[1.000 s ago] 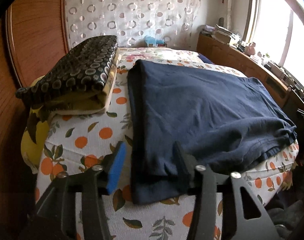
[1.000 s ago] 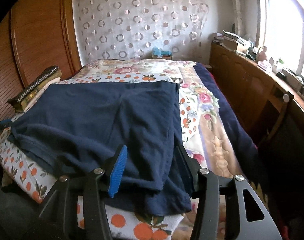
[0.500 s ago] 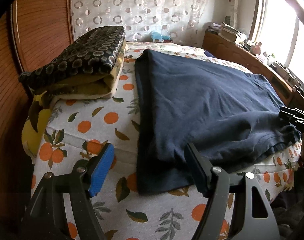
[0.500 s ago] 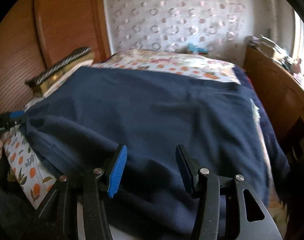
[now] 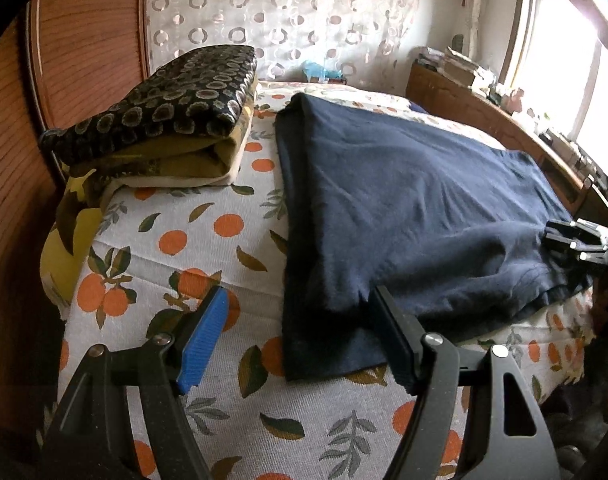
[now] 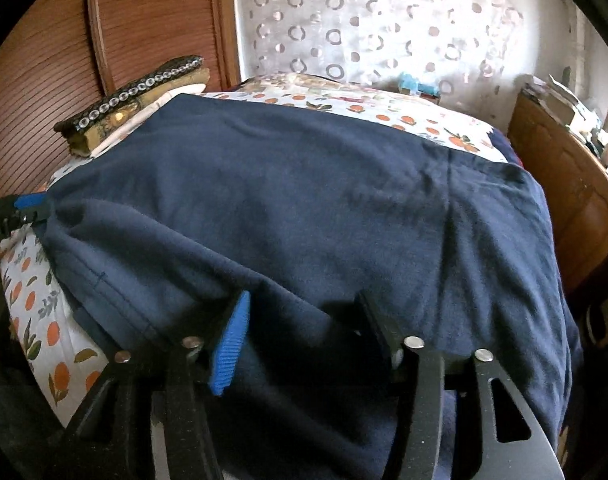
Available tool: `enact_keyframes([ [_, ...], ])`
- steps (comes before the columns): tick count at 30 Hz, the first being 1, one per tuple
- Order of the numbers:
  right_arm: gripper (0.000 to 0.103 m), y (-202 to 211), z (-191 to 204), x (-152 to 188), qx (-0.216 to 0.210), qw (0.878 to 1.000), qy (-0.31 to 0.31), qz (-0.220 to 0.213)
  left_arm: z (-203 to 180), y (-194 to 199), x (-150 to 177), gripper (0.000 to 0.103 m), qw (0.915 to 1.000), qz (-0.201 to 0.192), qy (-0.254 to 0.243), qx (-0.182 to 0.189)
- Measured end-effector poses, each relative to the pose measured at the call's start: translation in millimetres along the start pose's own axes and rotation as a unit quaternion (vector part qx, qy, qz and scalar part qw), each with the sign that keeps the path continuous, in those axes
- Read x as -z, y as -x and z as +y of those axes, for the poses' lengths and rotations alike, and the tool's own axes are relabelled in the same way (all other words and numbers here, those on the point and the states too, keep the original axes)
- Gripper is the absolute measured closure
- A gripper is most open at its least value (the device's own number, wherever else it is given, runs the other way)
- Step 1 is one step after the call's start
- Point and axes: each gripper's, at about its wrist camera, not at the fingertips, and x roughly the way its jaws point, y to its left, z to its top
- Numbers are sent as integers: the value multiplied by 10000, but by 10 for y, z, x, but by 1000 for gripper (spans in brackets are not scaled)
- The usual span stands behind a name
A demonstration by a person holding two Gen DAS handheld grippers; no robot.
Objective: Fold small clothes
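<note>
A navy blue garment (image 5: 404, 208) lies spread flat on the bed, and it also fills the right wrist view (image 6: 324, 216). My left gripper (image 5: 300, 324) is open, with its jaws wide on either side of the garment's near left corner, which lies between them on the bed. My right gripper (image 6: 304, 320) is open over the garment's near right edge, with cloth between and under its fingers. Each gripper shows at the edge of the other's view, the right one (image 5: 576, 240) and the left one (image 6: 20, 210).
The bed has an orange-fruit print sheet (image 5: 176, 248). A stack of folded patterned cloths (image 5: 164, 120) lies at the left by the wooden headboard (image 5: 84, 40). A wooden cabinet (image 5: 484, 120) with clutter runs along the right side under the window.
My left gripper opened wider and now straddles the garment's corner. My right gripper swung left and forward over the garment's edge, still open.
</note>
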Motion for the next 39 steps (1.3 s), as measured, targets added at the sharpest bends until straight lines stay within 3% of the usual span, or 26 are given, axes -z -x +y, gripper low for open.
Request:
enact_keyframes([
  [4, 30, -35, 62, -21, -2, 9997, 230, 76, 49, 76, -21, 30, 9998, -146, 98, 13],
  [7, 28, -21, 67, 11, -38, 9998, 205, 78, 61, 96, -41, 31, 9998, -187, 110, 27],
  [10, 27, 13, 87, 40, -47, 9997, 209, 71, 47, 69, -44, 45, 9998, -132, 95, 102],
  [13, 27, 12, 89, 41, -52, 9998, 199, 68, 3, 10, -41, 52, 9999, -74, 3, 105],
  [20, 27, 13, 105, 52, -52, 9998, 198, 68, -54, -77, -13, 54, 10000, -4, -66, 38],
  [21, 27, 10, 111, 51, -49, 9998, 197, 67, -62, -80, -12, 57, 10000, -14, -79, 56],
  [23, 27, 9, 111, 51, -52, 9998, 194, 69, -101, -79, -2, 74, 9998, -16, -154, 128],
  [27, 27, 20, 123, 56, -41, 9998, 182, 62, -175, -75, -9, 91, 9994, -4, -240, 263],
  [34, 27, 29, 125, 56, -50, 9998, 170, 62, -426, 344, -249, 94, 9944, -705, -362, 696],
  [39, 27, 35, 119, 57, -49, 9998, 169, 62, -670, 479, -407, 95, 9893, -976, -597, 902],
])
